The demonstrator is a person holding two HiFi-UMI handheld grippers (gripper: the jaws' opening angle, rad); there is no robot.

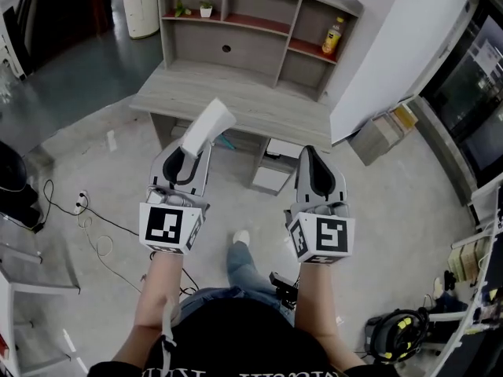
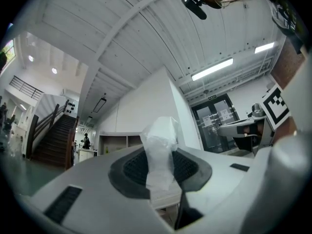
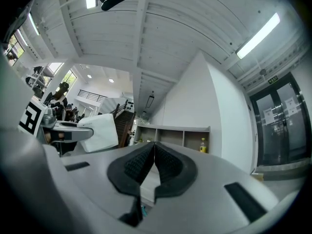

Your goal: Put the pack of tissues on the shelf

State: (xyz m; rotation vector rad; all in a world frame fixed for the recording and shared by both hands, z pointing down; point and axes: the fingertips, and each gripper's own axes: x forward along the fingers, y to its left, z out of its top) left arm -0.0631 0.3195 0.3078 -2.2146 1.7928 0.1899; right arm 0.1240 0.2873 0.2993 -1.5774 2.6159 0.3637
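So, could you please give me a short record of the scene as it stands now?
left gripper: shut on the pack of tissues, which sticks out past the jaws
right gripper: shut, nothing between the jaws
shelf: stands on the desk ahead; the pack is not yet on it
shelf contents: yellow bottle in the right compartment, small plant upper left

Counts by kind

Two grippers, the left gripper (image 1: 187, 157) and right gripper (image 1: 310, 163); one pack of tissues (image 1: 208, 126); one desk (image 1: 236, 100) bearing one shelf (image 1: 259, 23); one yellow bottle (image 1: 332, 36) far right, two small plants (image 1: 206, 9) far left.
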